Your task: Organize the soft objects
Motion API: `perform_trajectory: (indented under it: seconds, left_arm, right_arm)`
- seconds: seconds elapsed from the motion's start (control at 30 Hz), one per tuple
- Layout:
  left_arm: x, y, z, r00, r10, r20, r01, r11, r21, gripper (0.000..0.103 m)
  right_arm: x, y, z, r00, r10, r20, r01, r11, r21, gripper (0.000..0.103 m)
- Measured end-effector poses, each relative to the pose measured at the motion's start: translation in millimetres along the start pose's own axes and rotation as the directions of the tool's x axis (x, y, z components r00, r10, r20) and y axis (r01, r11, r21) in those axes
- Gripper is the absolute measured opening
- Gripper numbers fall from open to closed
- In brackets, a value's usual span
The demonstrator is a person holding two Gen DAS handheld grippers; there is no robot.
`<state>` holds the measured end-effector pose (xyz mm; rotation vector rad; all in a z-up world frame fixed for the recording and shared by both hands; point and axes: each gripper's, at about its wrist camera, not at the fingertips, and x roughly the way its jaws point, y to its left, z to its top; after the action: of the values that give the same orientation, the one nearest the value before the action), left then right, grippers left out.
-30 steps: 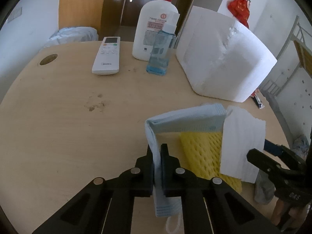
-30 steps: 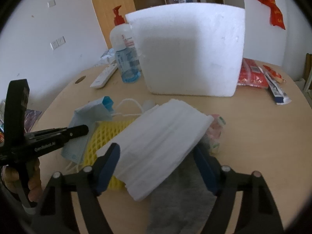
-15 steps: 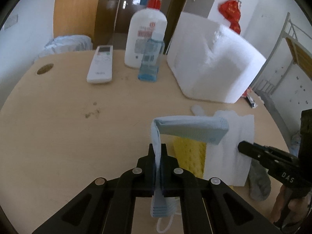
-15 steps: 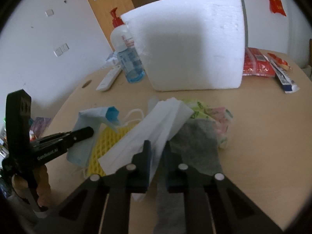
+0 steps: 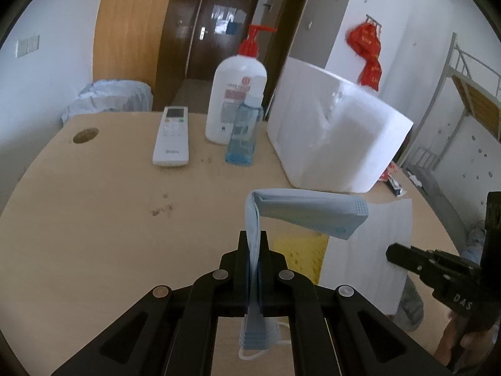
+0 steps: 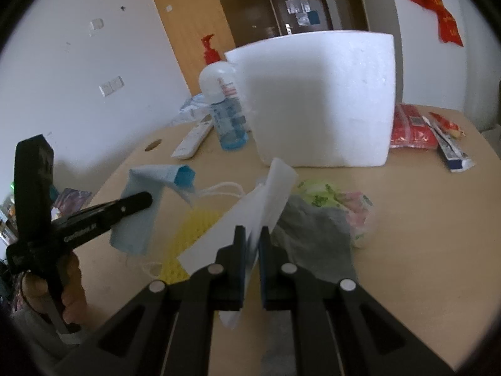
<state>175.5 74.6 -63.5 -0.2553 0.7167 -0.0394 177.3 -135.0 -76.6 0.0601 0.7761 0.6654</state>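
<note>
My left gripper is shut on a blue face mask and holds it lifted above the wooden table; the mask folds over to the right. It also shows in the right wrist view. My right gripper is shut on a white face mask, lifted off the pile; it shows in the left wrist view. Below lie a yellow foam net, a grey sock and a flowered soft item.
A white foam box stands at the back of the table. Beside it are a pump bottle, a small blue bottle and a white remote. Red packets lie at the right.
Both grippers have risen, lifting their masks higher off the pile. The right gripper, open a second ago, closed on the white mask.
</note>
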Motion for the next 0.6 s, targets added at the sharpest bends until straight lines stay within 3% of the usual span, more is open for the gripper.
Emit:
perform_trajectory:
  seconds: [0.23, 0.6]
  left_arm:
    - [-19, -5, 1, 0.998, -0.013, 0.058, 0.012, 1.0, 0.01, 0.003]
    - [-78, -22, 1, 0.98, 0.003, 0.2, -0.012, 0.999, 0.043, 0.003]
  right_arm:
    - [-14, 2, 2, 0.999, -0.004, 0.054, 0.004, 1.0, -0.008, 0.01]
    - [-60, 6, 5, 0.985, -0.023, 0.169, 0.026, 1.0, -0.017, 0.01]
